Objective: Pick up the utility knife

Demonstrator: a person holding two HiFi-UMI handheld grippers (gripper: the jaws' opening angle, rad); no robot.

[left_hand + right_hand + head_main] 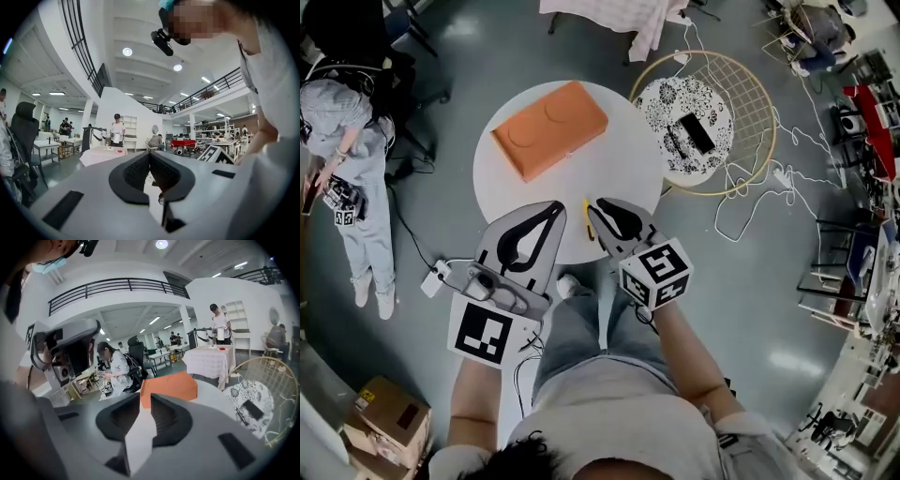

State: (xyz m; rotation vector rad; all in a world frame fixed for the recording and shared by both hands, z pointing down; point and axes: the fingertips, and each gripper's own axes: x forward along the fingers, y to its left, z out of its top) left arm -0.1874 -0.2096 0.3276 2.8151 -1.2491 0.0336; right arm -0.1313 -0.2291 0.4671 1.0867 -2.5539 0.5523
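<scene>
Left gripper (555, 210): jaws pressed together, nothing held. Right gripper (602, 206): jaws closed too, empty. The yellow utility knife (587, 216) lies on the counter (619, 159), between both jaws.

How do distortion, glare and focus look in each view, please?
Head view: heavy fisheye around the round white table; lamp glare on the glossy grey floor. Left gripper view: bright round ceiling lamps, dark vignetted corners. Right gripper view: the grey right claw looks soft.

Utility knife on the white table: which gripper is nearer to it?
Right. The right gripper sits just right of the utility knife; the left gripper is farther, at its left.
</scene>
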